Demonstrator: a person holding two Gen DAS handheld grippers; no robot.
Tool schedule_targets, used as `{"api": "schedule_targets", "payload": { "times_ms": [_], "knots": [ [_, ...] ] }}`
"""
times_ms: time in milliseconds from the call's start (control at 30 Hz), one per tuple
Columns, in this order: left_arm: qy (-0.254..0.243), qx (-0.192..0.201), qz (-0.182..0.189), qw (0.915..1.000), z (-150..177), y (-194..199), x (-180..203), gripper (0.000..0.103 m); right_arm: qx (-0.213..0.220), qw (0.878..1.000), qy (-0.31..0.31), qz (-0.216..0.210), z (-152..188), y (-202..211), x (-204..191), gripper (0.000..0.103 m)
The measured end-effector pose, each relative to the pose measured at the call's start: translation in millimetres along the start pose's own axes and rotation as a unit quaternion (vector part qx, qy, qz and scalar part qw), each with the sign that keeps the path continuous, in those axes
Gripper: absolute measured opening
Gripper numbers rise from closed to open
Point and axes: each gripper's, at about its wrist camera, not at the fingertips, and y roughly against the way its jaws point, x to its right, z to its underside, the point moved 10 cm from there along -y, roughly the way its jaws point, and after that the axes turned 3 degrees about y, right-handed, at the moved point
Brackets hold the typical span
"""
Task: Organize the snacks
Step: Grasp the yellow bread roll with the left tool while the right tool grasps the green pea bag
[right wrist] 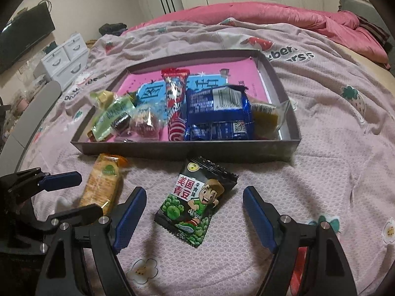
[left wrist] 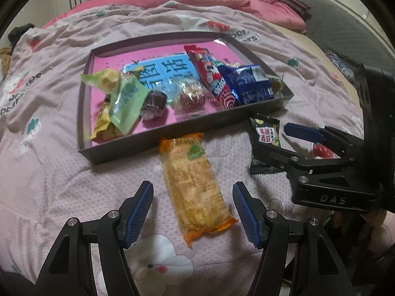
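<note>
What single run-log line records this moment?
left gripper: open over cracker pack | right gripper: open over green-pea packet | both outside tray

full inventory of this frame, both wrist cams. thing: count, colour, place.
tray: 1, dark grey with pink liner, on the bedspread
blue packet: 1, blue, in tray, right part
red stick packet: 1, red and white, in tray, middle
light green wrapper: 1, in tray, left part
round dark cake: 1, brown, in tray, beside the green wrapper
orange cracker packet: 1, on bedspread, in front of tray
green pea packet: 1, black and green, on bedspread, in front of tray
bedspread: 1, pale pink, printed
quilt: 1, pink, behind
left gripper: open, either side of cracker packet
right gripper: open, either side of pea packet
</note>
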Motion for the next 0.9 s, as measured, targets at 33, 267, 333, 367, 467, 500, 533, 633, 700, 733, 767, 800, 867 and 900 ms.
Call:
{"api": "schedule_targets", "payload": {
  "times_ms": [33, 267, 333, 367, 467, 500, 533, 633, 700, 733, 767, 800, 867, 900],
  "knots": [
    [-0.001, -0.002, 0.000, 1.0000, 0.6, -1.7, 0.3, 0.069, 0.000, 1.000, 0.004, 0.001, -0.4, -2.6, -0.3, 0.080],
    [0.003, -0.009, 0.000, 1.0000, 2.7, -8.2, 1.3, 0.069, -0.015, 0.999, 0.044, 0.009, 4.5, -19.1, -11.6, 0.067],
    [0.006, -0.011, 0.002, 0.9999, 3.0, -10.4, 1.6, 0.069, -0.013, 0.999, 0.051, 0.011, 4.3, -18.8, -12.3, 0.057],
    [0.006, -0.012, 0.002, 0.9999, 2.9, -11.2, 1.6, 0.069, -0.012, 0.999, 0.051, 0.009, 4.2, -18.4, -11.6, 0.055],
    [0.008, -0.016, 0.002, 0.9998, 3.6, -14.7, 2.0, 0.069, -0.013, 0.999, 0.051, 0.011, 4.8, -16.4, -8.5, 0.049],
    [0.008, -0.017, 0.002, 0.9998, 4.2, -15.6, 2.3, 0.069, -0.012, 0.999, 0.051, 0.010, 4.4, -15.1, -8.0, 0.047],
    [0.009, -0.018, 0.001, 0.9998, 4.5, -17.0, 2.8, 0.068, -0.010, 0.999, 0.050, 0.009, 3.5, -14.1, -8.0, 0.046],
    [0.014, -0.018, -0.001, 0.9997, 4.6, -20.9, 3.5, 0.068, -0.007, 0.999, 0.047, 0.003, 1.5, -9.6, -7.3, 0.044],
    [0.021, -0.019, 0.006, 0.9996, 3.9, -23.8, 4.9, 0.068, -0.005, 0.999, 0.044, 0.000, 1.8, -4.8, -6.2, 0.043],
    [0.025, -0.018, 0.008, 0.9995, 3.6, -25.0, 5.3, 0.068, -0.003, 0.999, 0.042, -0.002, 1.3, -2.8, -6.0, 0.043],
    [0.027, -0.018, 0.008, 0.9995, 3.4, -25.8, 5.1, 0.068, 0.000, 0.999, 0.039, -0.004, 0.8, -0.1, -5.3, 0.043],
    [0.028, -0.018, 0.006, 0.9994, 3.5, -27.3, 4.6, 0.062, 0.004, 0.999, 0.036, -0.006, -0.3, 2.9, -4.5, 0.043],
    [0.030, -0.019, -0.005, 0.9994, 3.5, -30.1, 0.8, 0.048, 0.012, 0.999, 0.031, -0.007, -3.3, 7.8, -2.4, 0.043],
    [0.034, -0.020, -0.005, 0.9992, 3.1, -30.8, -1.3, 0.046, 0.015, 0.999, 0.029, -0.008, -4.5, 9.8, -1.7, 0.043]
  ]
}}
